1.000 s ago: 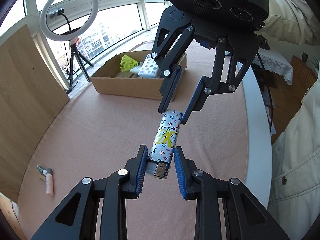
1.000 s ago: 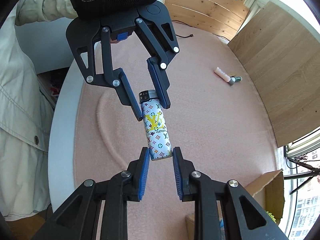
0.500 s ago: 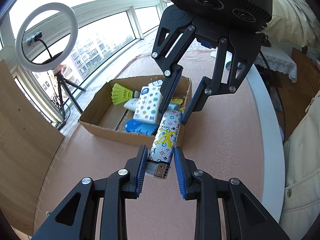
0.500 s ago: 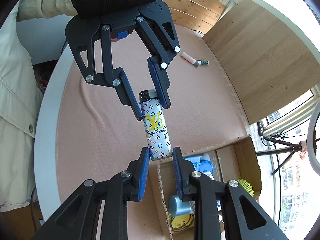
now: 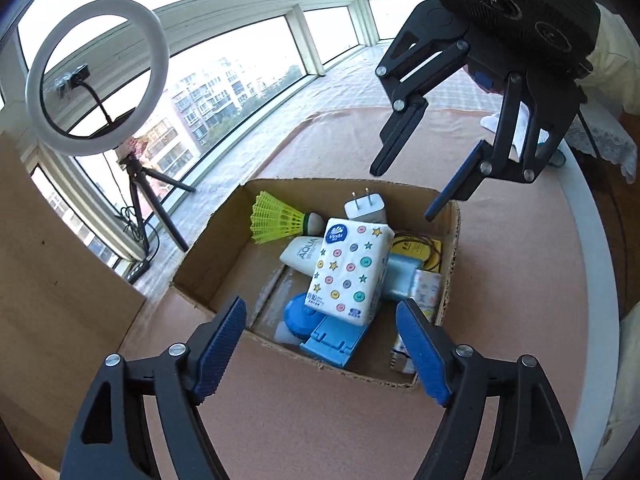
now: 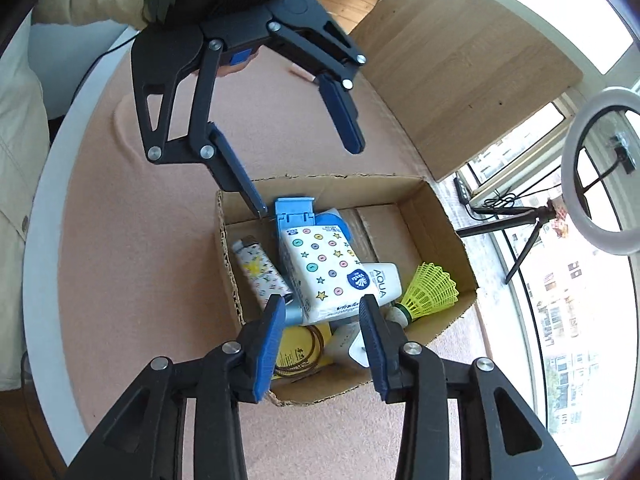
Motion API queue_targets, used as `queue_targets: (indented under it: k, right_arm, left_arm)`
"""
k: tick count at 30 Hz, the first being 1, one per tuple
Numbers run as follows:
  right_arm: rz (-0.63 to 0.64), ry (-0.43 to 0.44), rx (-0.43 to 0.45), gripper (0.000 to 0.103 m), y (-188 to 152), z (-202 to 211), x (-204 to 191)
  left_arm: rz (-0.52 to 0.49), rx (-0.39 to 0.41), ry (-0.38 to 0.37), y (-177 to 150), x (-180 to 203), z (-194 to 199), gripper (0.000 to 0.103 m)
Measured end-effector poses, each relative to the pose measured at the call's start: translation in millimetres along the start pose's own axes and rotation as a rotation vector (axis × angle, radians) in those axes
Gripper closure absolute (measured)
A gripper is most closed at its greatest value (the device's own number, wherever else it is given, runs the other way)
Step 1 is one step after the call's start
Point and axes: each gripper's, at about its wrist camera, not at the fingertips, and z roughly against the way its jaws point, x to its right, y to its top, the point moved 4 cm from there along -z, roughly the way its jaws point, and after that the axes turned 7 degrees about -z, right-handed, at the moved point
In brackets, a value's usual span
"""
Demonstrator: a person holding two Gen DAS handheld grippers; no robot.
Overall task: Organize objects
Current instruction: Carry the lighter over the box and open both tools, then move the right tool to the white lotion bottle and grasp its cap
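Over the box: both grippers hover with jaws spread and hold nothing; left gripper (image 5: 322, 344), right gripper (image 6: 322, 338).
Change: half a second ago the 2 grippers pinched the white monogram-print lighter (image 6: 262, 270) between them; now it lies inside the open brown cardboard box (image 6: 448, 220), against the wall nearest the person.
Meaning: this item looks stowed; next target probably lies elsewhere on the pink table cover (image 5: 512, 280).
Neighbours: white tissue pack with coloured dots (image 5: 352, 270), yellow shuttlecock (image 5: 274, 218), white AQUA tube (image 5: 300, 256), white plug charger (image 5: 366, 208).
Obstacles: none between the grippers and the open table; the box is crowded.
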Motion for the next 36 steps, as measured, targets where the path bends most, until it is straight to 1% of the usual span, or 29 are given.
queue_targets:
  k: [2,4,5,6,7,9,10,14,16,19,23,26,29,33,36]
  right_arm:
    - [-0.028,-0.027,0.016,0.065,2,1,5]
    - [-0.057,-0.054,0.023,0.06,6,1,9]
    - [-0.074,-0.061,0.026,0.059,8,0,11]
    - [-0.094,-0.065,0.029,0.056,13,-4,16]
    - [-0.115,-0.07,0.031,0.05,17,-6,17]
    - [-0.145,-0.068,0.031,0.045,28,-12,19]
    - [-0.151,-0.066,0.029,0.045,34,-15,21]
    - [-0.151,-0.079,0.023,0.043,65,-24,14]
    - [-0.138,-0.08,0.025,0.039,85,-29,6]
    - [-0.117,-0.063,0.023,0.036,119,-43,-11]
    - [-0.113,-0.027,0.013,0.036,165,-73,-38]
    - [-0.142,0.006,0.005,0.033,199,-102,-58]
    - [-0.21,0.055,-0.015,0.032,230,-139,-78]
    - [-0.305,0.105,-0.042,0.032,267,-195,-103]
    - [-0.379,0.091,-0.058,0.031,290,-231,-112]
  left_arm:
    - [0.038,-0.012,0.017,-12,-6,5,0.022]
    - [0.088,-0.024,0.036,-26,-13,9,0.021]
    - [0.112,-0.03,0.047,-32,-16,12,0.02]
    - [0.136,-0.037,0.06,-40,-20,14,0.02]
    - [0.161,-0.044,0.071,-50,-22,18,0.02]
    - [0.208,-0.051,0.09,-67,-30,27,0.02]
    - [0.229,-0.054,0.098,-76,-34,32,0.019]
    - [0.285,-0.059,0.133,-110,-45,53,0.017]
    - [0.315,-0.056,0.146,-128,-51,66,0.016]
    - [0.363,-0.047,0.167,-157,-57,86,0.013]
    - [0.436,-0.043,0.18,-200,-63,111,0.012]
    - [0.485,-0.055,0.2,-234,-66,129,0.012]
    - [0.546,-0.062,0.219,-268,-68,147,0.01]
    - [0.636,-0.057,0.225,-310,-69,170,0.008]
    - [0.69,-0.071,0.235,-334,-66,178,0.008]
